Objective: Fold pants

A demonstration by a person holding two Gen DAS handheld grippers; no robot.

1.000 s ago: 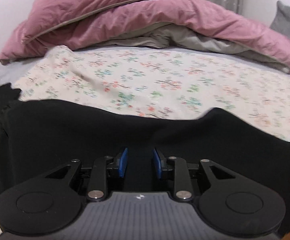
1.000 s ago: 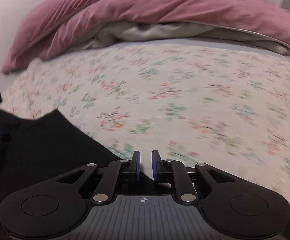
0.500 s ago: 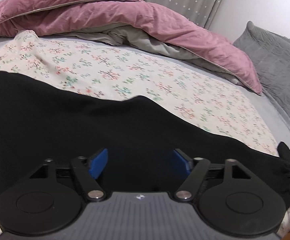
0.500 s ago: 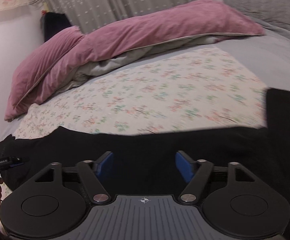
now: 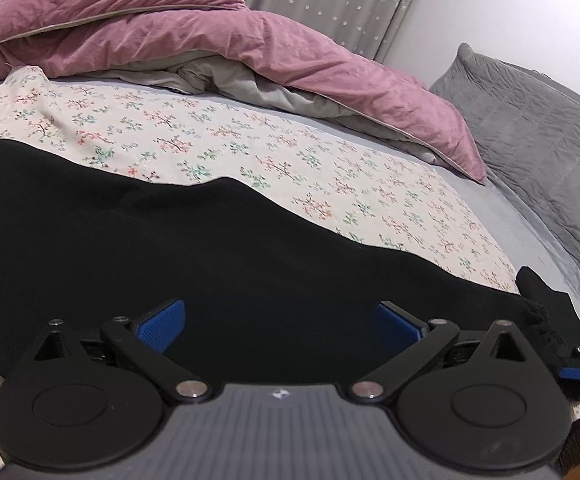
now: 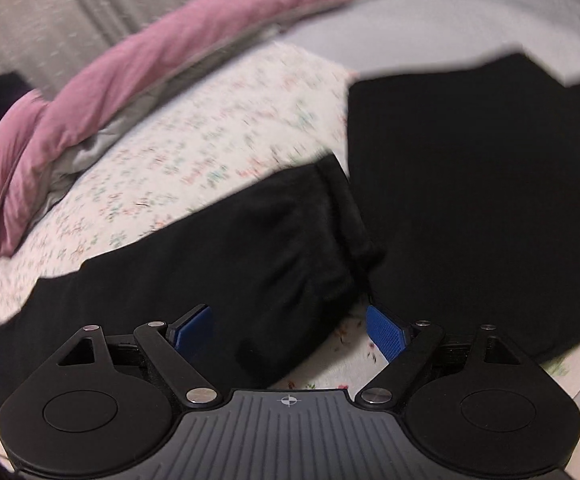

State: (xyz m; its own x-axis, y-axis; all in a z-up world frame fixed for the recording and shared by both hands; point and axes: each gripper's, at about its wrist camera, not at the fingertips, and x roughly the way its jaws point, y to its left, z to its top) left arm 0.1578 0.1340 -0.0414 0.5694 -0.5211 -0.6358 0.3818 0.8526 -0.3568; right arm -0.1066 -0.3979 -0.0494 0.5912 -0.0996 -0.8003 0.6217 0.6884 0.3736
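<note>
A bed (image 5: pixel 502 216) fills both views, spread with a flowered sheet (image 5: pixel 249 152), a pink duvet (image 5: pixel 217 36) heaped along its far side and a grey pillow (image 5: pixel 530 120) at one end. The black pants (image 5: pixel 169 248) lie stretched on the flowered sheet, on the near side of it from the duvet, in a long band that looks laid leg over leg. That lengthwise fold seems done; folding the band across, into a compact stack, is judged to be left.

The left claw (image 5: pixel 281 322) hovers just above the band, its blue pads wide apart and holding nothing. The right claw (image 6: pixel 287 326) is likewise spread and empty, over the band's cuffed end.

The right wrist view, though blurred, shows that cuffed end (image 6: pixel 342 208) and, beside it on the sheet, a separate flat black garment (image 6: pixel 490 200) that the left view does not show. The left view alone shows the pillow and the dotted curtain (image 5: pixel 330 0) behind the duvet.
</note>
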